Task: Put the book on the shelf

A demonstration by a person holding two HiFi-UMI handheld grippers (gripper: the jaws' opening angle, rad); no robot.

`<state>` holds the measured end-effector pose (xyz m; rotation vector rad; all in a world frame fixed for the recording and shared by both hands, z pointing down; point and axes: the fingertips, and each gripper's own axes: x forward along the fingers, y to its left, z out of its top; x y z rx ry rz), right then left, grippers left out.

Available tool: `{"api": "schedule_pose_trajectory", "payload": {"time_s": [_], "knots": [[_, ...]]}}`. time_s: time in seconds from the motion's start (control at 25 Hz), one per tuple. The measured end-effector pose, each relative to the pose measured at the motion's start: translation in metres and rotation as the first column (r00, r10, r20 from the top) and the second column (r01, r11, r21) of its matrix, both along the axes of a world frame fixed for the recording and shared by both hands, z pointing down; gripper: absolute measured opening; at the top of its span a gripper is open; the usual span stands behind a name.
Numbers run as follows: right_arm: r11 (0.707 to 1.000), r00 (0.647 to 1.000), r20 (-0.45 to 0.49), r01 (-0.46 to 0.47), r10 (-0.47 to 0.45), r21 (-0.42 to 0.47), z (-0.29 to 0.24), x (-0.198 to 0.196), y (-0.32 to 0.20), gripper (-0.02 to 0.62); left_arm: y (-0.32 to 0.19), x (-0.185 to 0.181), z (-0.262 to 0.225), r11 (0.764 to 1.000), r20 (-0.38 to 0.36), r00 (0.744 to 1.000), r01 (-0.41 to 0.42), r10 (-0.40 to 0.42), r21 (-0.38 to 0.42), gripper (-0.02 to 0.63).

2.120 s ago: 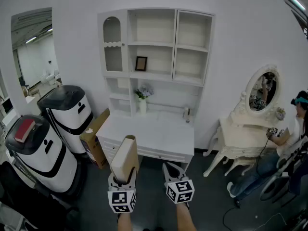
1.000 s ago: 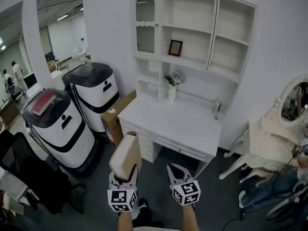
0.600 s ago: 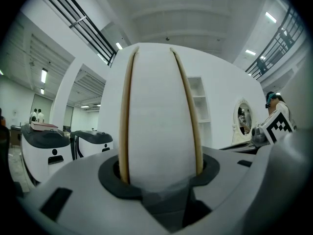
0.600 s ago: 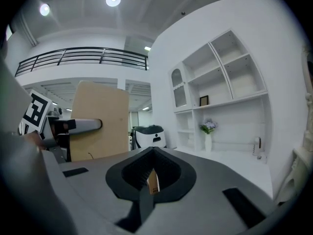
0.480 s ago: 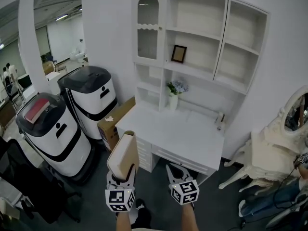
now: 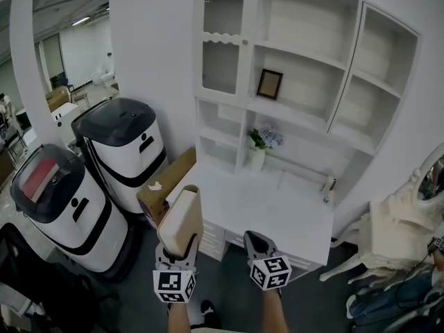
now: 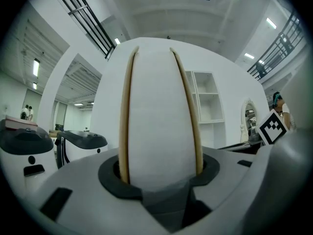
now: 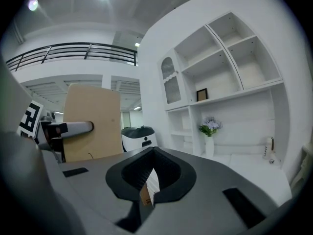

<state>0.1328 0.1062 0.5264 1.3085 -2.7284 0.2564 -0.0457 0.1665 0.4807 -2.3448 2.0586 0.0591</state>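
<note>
White shelf (image 6: 305,82) stands beyond the desk (image 6: 277,207). The left tool (image 6: 177,250) grips the book (image 6: 182,220) upright, ready for slotting in, while the right tool (image 6: 257,244) is closed and empty.

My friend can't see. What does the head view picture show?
Seen from above, the left gripper grips a tan book standing upright, with the right gripper beside it. Ahead stand a white desk and white shelves with a small picture frame and flowers.
</note>
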Motion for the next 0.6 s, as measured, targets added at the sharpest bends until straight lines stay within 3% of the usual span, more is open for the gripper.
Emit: {"api": "schedule_pose_trajectory", "payload": {"time_s": [0.28, 0.48, 0.6], "knots": [[0.999, 0.999, 0.017, -0.045, 0.045, -0.003, -0.001, -0.037, -0.064, 0.018, -0.068, -0.051, -0.003, 1.0, -0.024, 0.999, -0.026, 0.026, 0.018, 0.235], [0.998, 0.998, 0.001, -0.061, 0.061, -0.012, 0.002, -0.048, -0.092, 0.018, -0.097, -0.065, 0.009, 0.998, -0.083, 0.995, -0.054, 0.053, -0.013, 0.235], [0.998, 0.998, 0.002, -0.065, 0.065, -0.023, 0.005, -0.058, -0.111, 0.018, -0.114, -0.073, 0.016, 0.998, -0.076, 0.996, -0.055, 0.053, -0.026, 0.235]]}}
